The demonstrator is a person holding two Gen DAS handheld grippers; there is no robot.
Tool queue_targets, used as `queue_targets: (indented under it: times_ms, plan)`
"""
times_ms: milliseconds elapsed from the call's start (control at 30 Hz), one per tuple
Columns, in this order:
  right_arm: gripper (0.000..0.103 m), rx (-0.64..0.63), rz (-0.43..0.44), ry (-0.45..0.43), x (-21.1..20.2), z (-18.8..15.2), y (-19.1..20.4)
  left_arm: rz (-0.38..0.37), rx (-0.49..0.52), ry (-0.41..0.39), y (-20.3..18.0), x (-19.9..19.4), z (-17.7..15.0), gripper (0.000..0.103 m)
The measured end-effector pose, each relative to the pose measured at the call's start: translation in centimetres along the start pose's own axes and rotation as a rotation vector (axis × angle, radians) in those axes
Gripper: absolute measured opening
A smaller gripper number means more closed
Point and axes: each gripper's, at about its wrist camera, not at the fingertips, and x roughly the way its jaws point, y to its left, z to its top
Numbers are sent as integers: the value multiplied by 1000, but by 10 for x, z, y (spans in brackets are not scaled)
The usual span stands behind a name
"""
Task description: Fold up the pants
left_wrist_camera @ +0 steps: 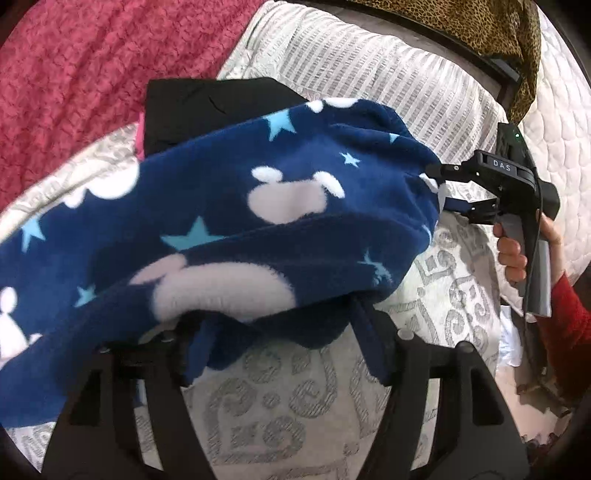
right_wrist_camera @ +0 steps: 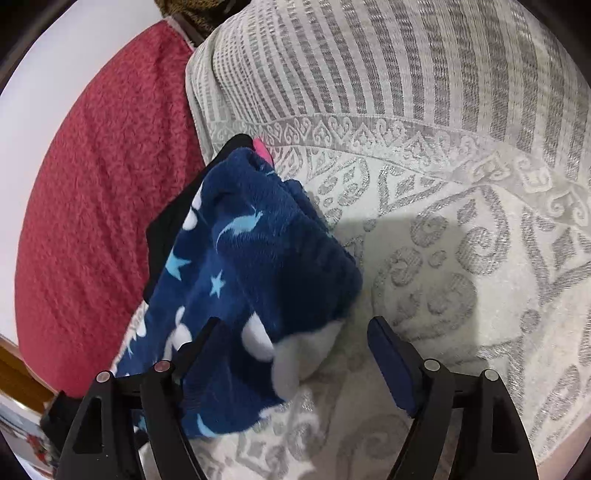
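Observation:
The navy fleece pants (left_wrist_camera: 258, 206) with white shapes and blue stars are bunched and lie over a black garment (left_wrist_camera: 207, 99) on the patterned bedspread. In the left wrist view my left gripper (left_wrist_camera: 280, 354) stands with jaws wide apart, and the fleece drapes over its left finger (left_wrist_camera: 162, 354). My right gripper (left_wrist_camera: 443, 188) sits at the pants' right end with its fingers apart. In the right wrist view the pants (right_wrist_camera: 258, 258) lie over the left finger, and the right gripper (right_wrist_camera: 295, 354) is open around their edge.
A grey-and-white patterned bedspread (right_wrist_camera: 461, 258) covers the bed. A red textured blanket (left_wrist_camera: 92, 74) lies to the left, also in the right wrist view (right_wrist_camera: 103, 192). A leopard-print cloth (left_wrist_camera: 480, 29) hangs at the far right. A pink item (right_wrist_camera: 263, 147) peeks out beside the black garment.

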Motion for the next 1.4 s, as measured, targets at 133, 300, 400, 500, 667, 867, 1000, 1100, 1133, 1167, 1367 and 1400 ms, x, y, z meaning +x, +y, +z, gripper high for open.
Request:
queue_targets:
  times_ms: [133,300,400,500,667,867,1000,1100,1133,1167,1367,1400]
  plan:
    - [82,-5,-7,9,-1,1,4,-88,-63,39,12,0,-11,68]
    - [82,18,-6,9,-10,-5,2,19,-3,-30,9,-19,-22,68]
    - [82,6,-18,6,-10,-8,3,43,36,-31,6,-10,-11,70]
    - [82,34,5,12,-4,-5,4,25,61,-6,8,7,0,75]
    - [83,118,29,-9,15,12,2,-115,-22,14,9,20,10,25]
    - [14,148,2,-32,12,27,7,-105,-49,-15,4,-4,-1,18]
    - [14,3,-33,-91,-35,23,31,-78,16,-45,-23,-40,-9,18]
    - [15,-73,-87,-121,-74,16,34,-119,14,-52,-49,-56,-15,18]
    - [17,-85,-112,-120,-82,14,29,-120,21,-48,-58,-58,-18,19]
    - [20,-94,-156,-107,-88,11,23,-118,29,-33,-69,-55,-22,19]
    - [63,-64,-487,-45,-112,-21,-40,-49,23,117,-99,-22,-42,24]
    - [63,-62,-510,-79,-123,-23,-40,-47,12,122,-97,-25,-43,24]
